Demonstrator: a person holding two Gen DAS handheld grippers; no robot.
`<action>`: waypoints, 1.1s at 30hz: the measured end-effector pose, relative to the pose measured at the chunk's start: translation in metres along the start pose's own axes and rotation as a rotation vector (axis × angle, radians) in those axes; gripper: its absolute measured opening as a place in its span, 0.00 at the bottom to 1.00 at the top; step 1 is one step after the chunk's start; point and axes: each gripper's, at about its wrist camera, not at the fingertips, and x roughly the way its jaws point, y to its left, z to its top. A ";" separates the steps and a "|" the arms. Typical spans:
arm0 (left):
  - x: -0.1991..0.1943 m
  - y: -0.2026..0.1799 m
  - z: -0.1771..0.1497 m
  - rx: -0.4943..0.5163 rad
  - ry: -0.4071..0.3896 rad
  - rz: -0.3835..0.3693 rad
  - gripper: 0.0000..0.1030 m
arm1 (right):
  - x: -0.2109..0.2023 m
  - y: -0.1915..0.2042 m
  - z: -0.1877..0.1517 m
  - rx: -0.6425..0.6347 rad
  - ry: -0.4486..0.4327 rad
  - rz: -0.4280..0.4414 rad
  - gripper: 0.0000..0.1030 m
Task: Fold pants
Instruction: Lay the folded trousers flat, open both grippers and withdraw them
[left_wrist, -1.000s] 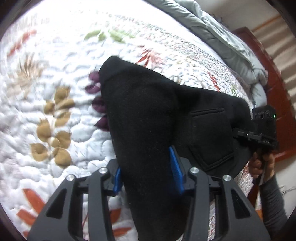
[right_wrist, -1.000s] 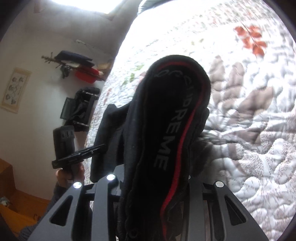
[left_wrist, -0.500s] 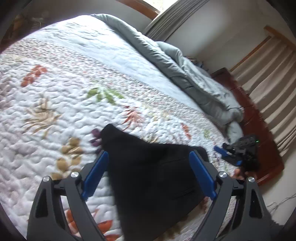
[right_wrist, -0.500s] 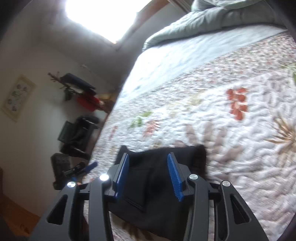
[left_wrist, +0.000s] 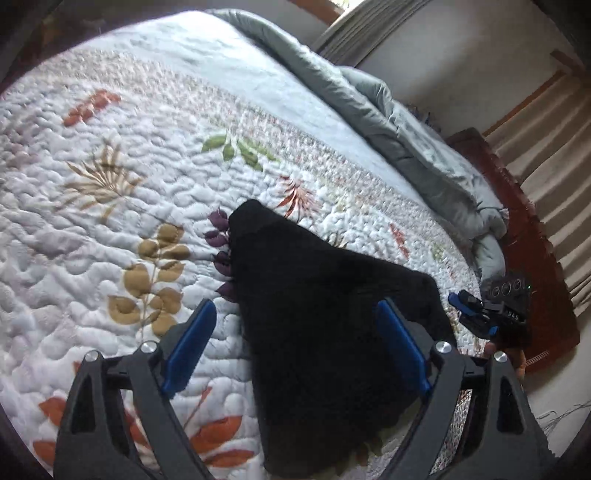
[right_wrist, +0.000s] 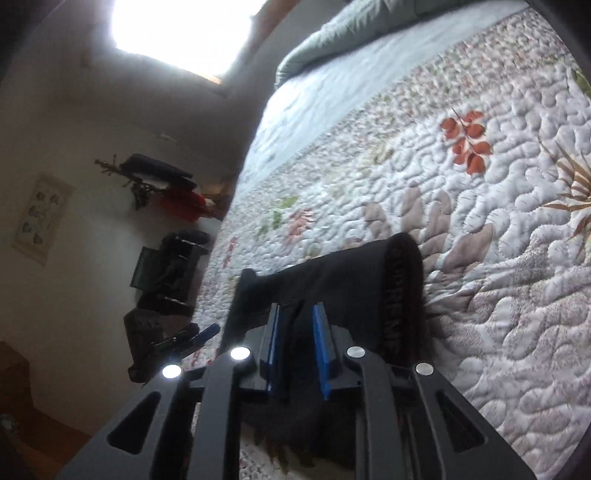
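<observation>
Lying on one quilt (left_wrist: 110, 229), one pair of pants (left_wrist: 317, 332) (black); left gripper (left_wrist: 295, 343) wide, right gripper (right_wrist: 298, 339) narrowing, both empty.

Black plastic left gripper (left_wrist: 295, 341) with triangular cut-outs, silver round screws, blue pads (left_wrist: 190, 345). Right gripper (right_wrist: 298, 345) of same build: black frame, shiny screws, blue pads (right_wrist: 320, 343); three round holes on its housing.
</observation>
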 end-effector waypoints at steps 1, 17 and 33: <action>-0.016 -0.009 -0.006 0.018 -0.029 -0.021 0.87 | -0.002 0.009 -0.009 -0.012 0.009 0.021 0.18; 0.012 -0.018 -0.086 -0.105 0.102 -0.231 0.82 | 0.007 -0.057 -0.071 0.176 0.028 -0.006 0.00; -0.181 -0.116 -0.186 0.168 -0.167 0.381 0.97 | -0.140 0.117 -0.227 -0.094 -0.292 -0.537 0.96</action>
